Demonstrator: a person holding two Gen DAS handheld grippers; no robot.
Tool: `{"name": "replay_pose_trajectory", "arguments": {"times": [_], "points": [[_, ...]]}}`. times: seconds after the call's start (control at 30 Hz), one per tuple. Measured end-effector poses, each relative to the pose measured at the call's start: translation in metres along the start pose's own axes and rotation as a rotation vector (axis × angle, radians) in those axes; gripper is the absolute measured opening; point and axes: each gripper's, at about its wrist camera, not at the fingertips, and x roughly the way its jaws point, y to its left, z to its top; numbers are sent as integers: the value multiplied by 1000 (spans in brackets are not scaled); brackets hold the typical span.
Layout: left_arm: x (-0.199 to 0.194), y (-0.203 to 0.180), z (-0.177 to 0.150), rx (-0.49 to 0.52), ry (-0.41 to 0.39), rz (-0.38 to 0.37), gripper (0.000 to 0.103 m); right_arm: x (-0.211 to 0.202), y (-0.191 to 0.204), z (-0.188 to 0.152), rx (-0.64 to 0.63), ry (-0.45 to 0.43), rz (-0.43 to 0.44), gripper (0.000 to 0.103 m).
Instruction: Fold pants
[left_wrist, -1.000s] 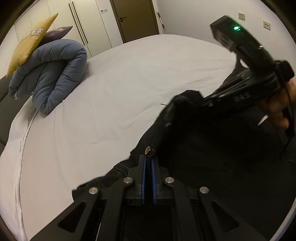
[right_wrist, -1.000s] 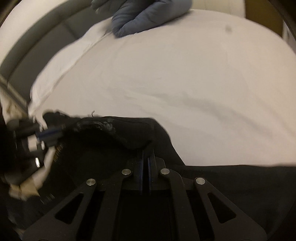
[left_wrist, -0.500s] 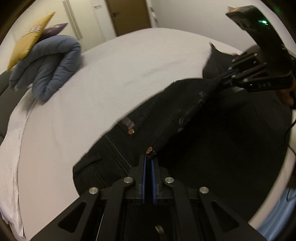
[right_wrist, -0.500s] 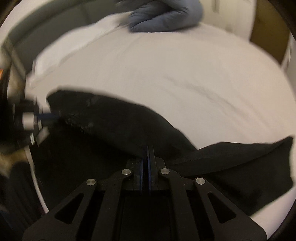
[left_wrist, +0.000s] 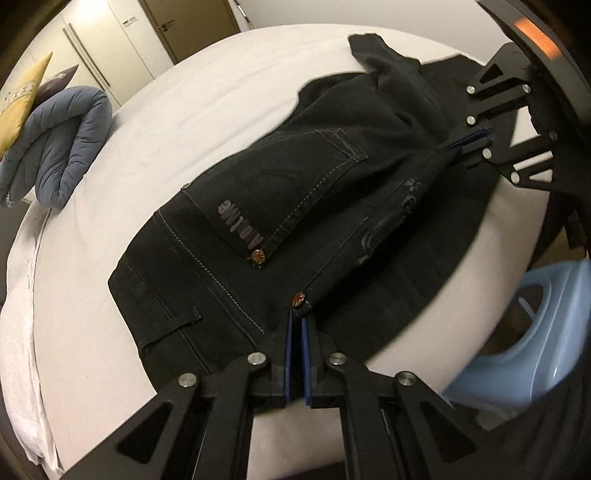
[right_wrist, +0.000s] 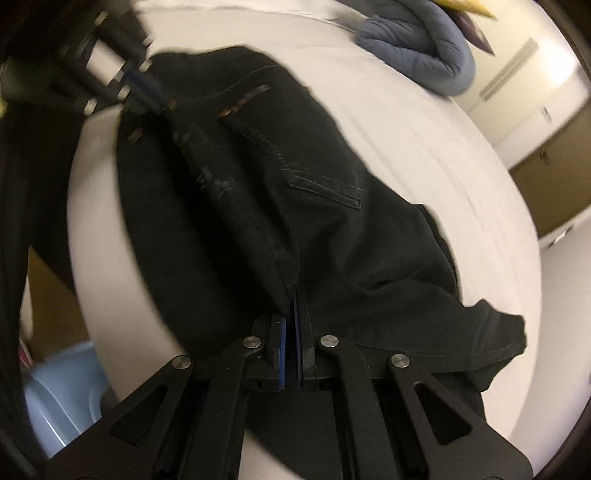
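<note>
Black jeans (left_wrist: 295, 192) lie on the white bed (left_wrist: 166, 122), back pocket with grey lettering facing up. My left gripper (left_wrist: 296, 317) is shut on the waistband edge near a rivet. My right gripper (right_wrist: 293, 299) is shut on the side seam further down the leg; it also shows in the left wrist view (left_wrist: 467, 142) at upper right. The fabric edge between both grippers is stretched taut. The left gripper shows blurred in the right wrist view (right_wrist: 147, 88). The jeans (right_wrist: 295, 192) have a crumpled leg end at right.
A rolled blue-grey duvet (left_wrist: 59, 144) and a yellow pillow (left_wrist: 18, 96) sit at the bed's far left. A light blue plastic basket (left_wrist: 524, 332) stands on the floor beside the near bed edge. Wardrobes and a brown door are behind.
Both grippers have drawn apart and pulled back toward the bed's near edge, stretching the jeans out flat so the back pocket now shows. Both stay shut on the fabric.
</note>
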Motion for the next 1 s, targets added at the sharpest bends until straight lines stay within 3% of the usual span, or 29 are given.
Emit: {"name": "replay_pose_trajectory", "arguments": {"times": [0.2, 0.5, 0.67, 0.7, 0.77, 0.8, 0.83, 1.0], "points": [[-4, -7, -15, 26, 8, 9, 4, 8, 23, 9, -65, 5, -56, 2], [-1, -3, -26, 38, 31, 10, 3, -18, 62, -25, -111, 15, -92, 2], [7, 3, -25, 15, 73, 15, 10, -14, 76, -26, -134, 33, -115, 3], [5, 5, -24, 7, 77, 12, 14, -15, 78, -28, -117, 30, -115, 4], [-2, 11, -25, -21, 87, 25, 40, -12, 73, -28, -66, 32, -104, 6], [-8, 15, -26, -39, 88, 32, 59, -11, 73, -28, -62, 31, -104, 6], [-18, 20, -27, -65, 77, 28, 68, -10, 74, -29, -59, 29, -107, 6], [-56, 42, -17, -178, -2, 17, 70, -7, 75, -28, -37, 27, -124, 6]]}}
